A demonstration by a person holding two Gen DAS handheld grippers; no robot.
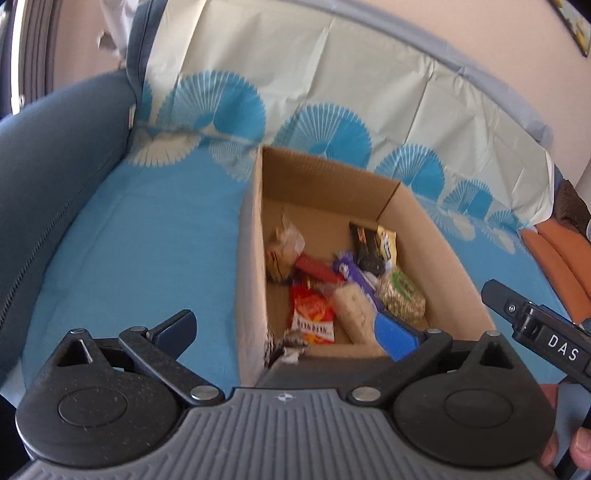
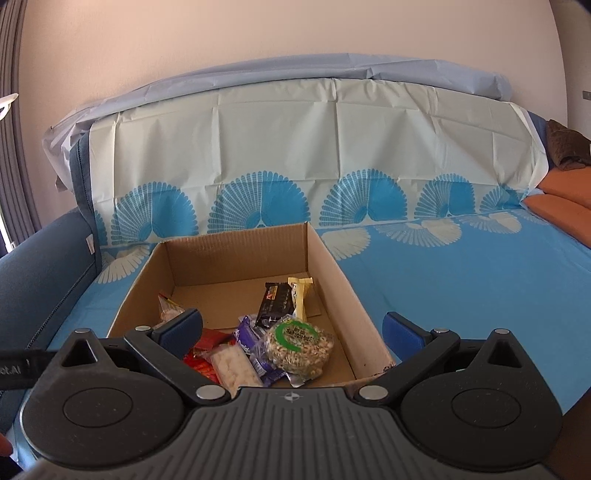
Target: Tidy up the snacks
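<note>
Snacks (image 2: pixel 280 343) lie inside the cardboard box (image 2: pixel 332 273) on the blue sheet (image 2: pixel 461 280). Left gripper (image 1: pixel 286 332) and right gripper (image 2: pixel 293 330) are both spread wide, grasping nothing.

Home living rm. A blue upholstered sofa (image 2: pixel 40 266) w/ padded armrest carries a fan-print plastic cover (image 2: pixel 295 147) over seat and backrest; orange cushions (image 2: pixel 557 199) lie at its far end, a curtain (image 2: pixel 14 147) hangs at the side, and a plain wall (image 2: pixel 295 33) stands behind.
</note>
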